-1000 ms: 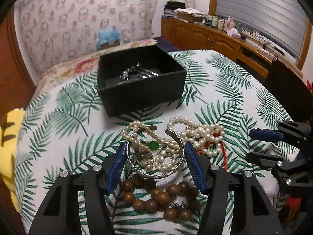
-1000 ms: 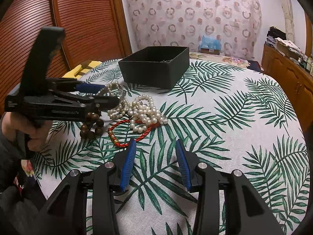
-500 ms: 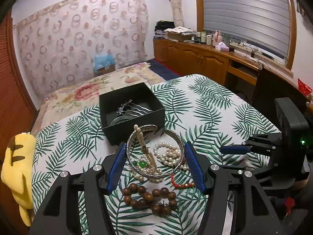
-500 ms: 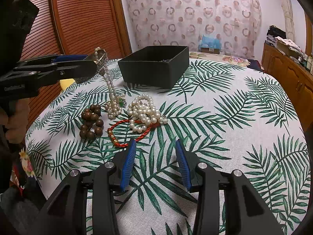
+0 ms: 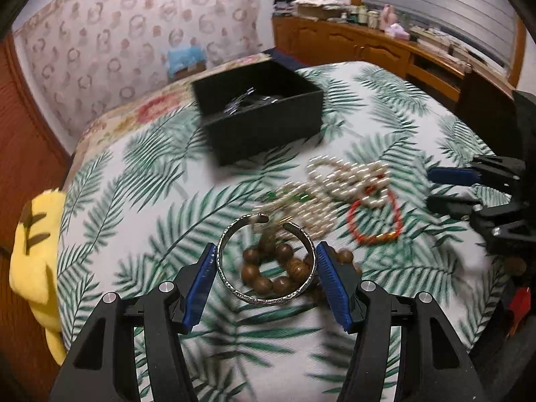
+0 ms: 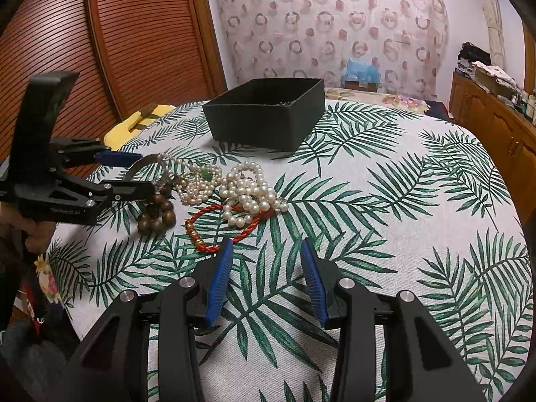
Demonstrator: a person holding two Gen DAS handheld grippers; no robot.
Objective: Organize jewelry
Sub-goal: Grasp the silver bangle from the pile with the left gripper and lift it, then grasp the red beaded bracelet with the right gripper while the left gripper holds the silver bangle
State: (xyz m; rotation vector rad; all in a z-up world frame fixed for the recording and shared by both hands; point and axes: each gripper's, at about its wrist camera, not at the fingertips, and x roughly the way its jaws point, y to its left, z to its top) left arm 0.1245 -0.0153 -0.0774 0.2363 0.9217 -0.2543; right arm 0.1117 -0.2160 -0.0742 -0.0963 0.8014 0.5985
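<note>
- The left tongs (image 5: 266, 269), at the bottom centre of the left wrist view, are pinching an open silver metal cuff bangle (image 5: 266, 264) between their blue pads, holding it flat with its gap pointing away from the camera.
- The bangle is hanging above a brown wooden bead bracelet (image 5: 271, 268), which is showing through the ring; whether the two are touching, I cannot tell from the blurred view.
- The right tongs (image 6: 266, 281), at the bottom centre of the right wrist view, are standing spread and holding nothing, hovering over the palm-leaf printed tabletop (image 6: 385, 184).
- Lying loose in the middle of the frame are a heap of white pearl strands (image 6: 241, 187) with a small green stone and a red cord bracelet with gold beads (image 6: 221, 231), just beside the wooden beads.
- A black square open box (image 5: 258, 117), in the upper centre of the left view, is already holding some silvery pieces.
- Judging from this, the sorting is only beginning: a few items are boxed, the bangle is probably heading there, and pearls, cord and beads are waiting.
</note>
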